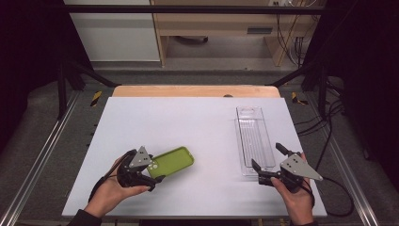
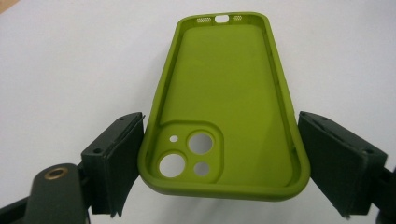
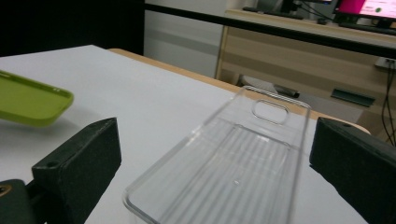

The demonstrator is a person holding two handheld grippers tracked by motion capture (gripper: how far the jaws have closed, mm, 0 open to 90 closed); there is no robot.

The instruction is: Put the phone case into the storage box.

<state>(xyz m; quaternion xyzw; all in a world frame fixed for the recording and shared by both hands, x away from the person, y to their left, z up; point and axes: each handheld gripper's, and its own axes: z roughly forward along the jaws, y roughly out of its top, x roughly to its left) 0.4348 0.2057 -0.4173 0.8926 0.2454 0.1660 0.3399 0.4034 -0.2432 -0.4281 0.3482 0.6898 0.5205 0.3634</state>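
A green phone case point(image 1: 175, 160) is held by its camera-cutout end in my left gripper point(image 1: 154, 169), open side up. In the left gripper view the case point(image 2: 224, 93) sits between the two black pads point(image 2: 123, 154), which press on its long edges. It hangs a little above the white table. A clear plastic tray point(image 1: 254, 132) lies lengthwise at the right of the table. My right gripper point(image 1: 266, 155) straddles its near end with wide jaws. In the right gripper view the tray point(image 3: 233, 163) runs away between the jaws, with a gap on the left side.
The white table top point(image 1: 188, 122) has a wooden edge point(image 1: 195, 91) at the back. Metal frame rails point(image 1: 42, 150) run along both sides, and cables lie on the floor at the right. A wooden desk point(image 3: 299, 51) stands beyond the table.
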